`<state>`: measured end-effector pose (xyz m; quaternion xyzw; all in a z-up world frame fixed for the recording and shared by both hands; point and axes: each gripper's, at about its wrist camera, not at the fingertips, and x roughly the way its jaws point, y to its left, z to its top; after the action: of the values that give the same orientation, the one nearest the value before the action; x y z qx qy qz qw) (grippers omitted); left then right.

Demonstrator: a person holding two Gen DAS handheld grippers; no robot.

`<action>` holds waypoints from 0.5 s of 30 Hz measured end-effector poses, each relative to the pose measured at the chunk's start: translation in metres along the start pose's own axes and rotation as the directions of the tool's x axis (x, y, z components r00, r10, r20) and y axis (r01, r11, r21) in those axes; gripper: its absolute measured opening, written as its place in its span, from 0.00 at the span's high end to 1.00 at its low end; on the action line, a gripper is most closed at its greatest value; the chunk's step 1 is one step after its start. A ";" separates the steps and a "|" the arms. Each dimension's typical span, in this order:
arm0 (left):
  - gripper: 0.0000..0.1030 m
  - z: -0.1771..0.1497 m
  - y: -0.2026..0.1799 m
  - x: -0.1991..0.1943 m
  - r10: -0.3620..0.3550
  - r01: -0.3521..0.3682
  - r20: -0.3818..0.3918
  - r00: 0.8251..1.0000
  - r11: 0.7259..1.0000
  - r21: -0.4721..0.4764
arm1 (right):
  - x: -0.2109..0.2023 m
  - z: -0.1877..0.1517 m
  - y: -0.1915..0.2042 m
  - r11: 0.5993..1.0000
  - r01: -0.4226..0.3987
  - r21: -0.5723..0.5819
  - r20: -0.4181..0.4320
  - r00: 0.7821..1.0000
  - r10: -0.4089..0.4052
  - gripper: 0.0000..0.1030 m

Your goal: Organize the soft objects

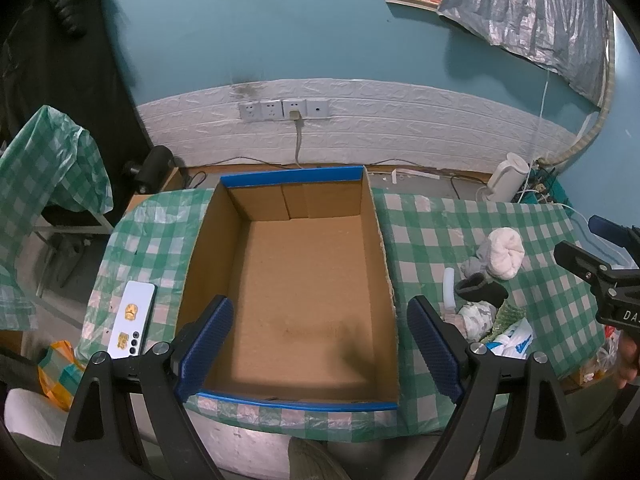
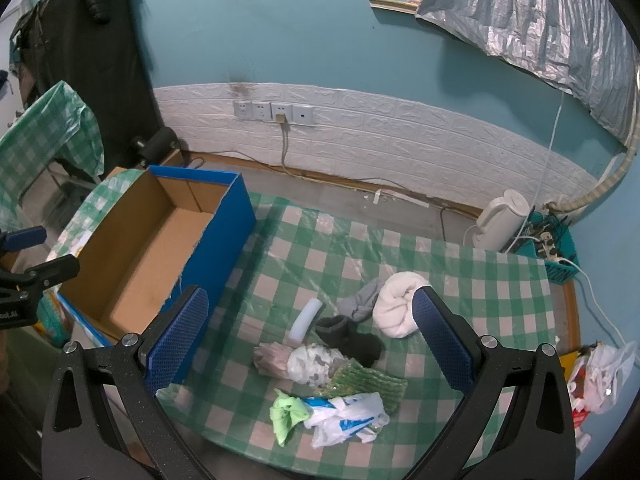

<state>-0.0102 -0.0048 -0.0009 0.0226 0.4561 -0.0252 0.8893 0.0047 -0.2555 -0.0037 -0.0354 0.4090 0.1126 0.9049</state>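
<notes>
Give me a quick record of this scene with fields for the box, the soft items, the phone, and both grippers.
box: open cardboard box, blue outside, nothing inside
soft items: rolled white towel, grey sock, black sock, green knitted cloth, white plastic bag, all on the checked tablecloth right of the box
phone: white smartphone, face down, left of the box
left gripper: open, above the box
right gripper: open, above the pile

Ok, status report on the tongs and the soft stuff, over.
Both tongs open, holding nothing: left tongs over the cardboard box, right tongs above the soft pile. Box empty. Nothing blocking.
</notes>
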 end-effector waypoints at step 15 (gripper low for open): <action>0.13 0.004 -0.007 0.003 -0.021 0.021 -0.025 0.999 1.000 -0.003 | -0.001 -0.005 -0.007 1.000 0.010 0.000 -0.009 1.000 -0.010 0.02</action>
<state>-0.0056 -0.0125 -0.0012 0.0167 0.4673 -0.0337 0.8833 0.0022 -0.2629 -0.0063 -0.0380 0.4129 0.1081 0.9035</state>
